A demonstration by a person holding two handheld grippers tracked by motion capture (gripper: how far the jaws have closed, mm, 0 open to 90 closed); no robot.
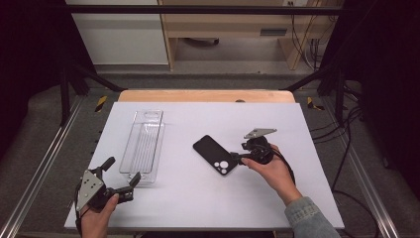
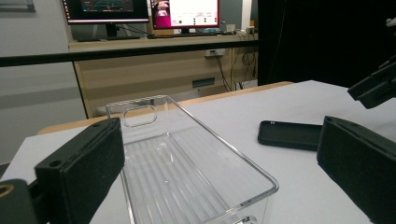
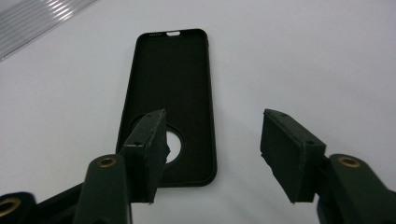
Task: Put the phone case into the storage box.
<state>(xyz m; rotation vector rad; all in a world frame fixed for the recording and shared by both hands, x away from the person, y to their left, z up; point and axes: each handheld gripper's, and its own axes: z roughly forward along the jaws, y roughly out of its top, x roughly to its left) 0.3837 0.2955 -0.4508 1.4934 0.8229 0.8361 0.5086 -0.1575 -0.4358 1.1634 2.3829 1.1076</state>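
Right claw sits half open, straddling the near corner of the flat black rubber phone case; left claw is wide open beside the clear plastic tray.

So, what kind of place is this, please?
Probably a lab or recording workstation, not a home. The white table stands inside a dark metal frame, computer monitors sit on a bench behind it, and cables run over the grey floor.

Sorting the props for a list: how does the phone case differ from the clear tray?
The phone case is black, opaque and shallow; the clear tray is see-through, longer and higher-walled. The case lies at the right gripper, the tray by the left gripper. Both rest empty on the white table.
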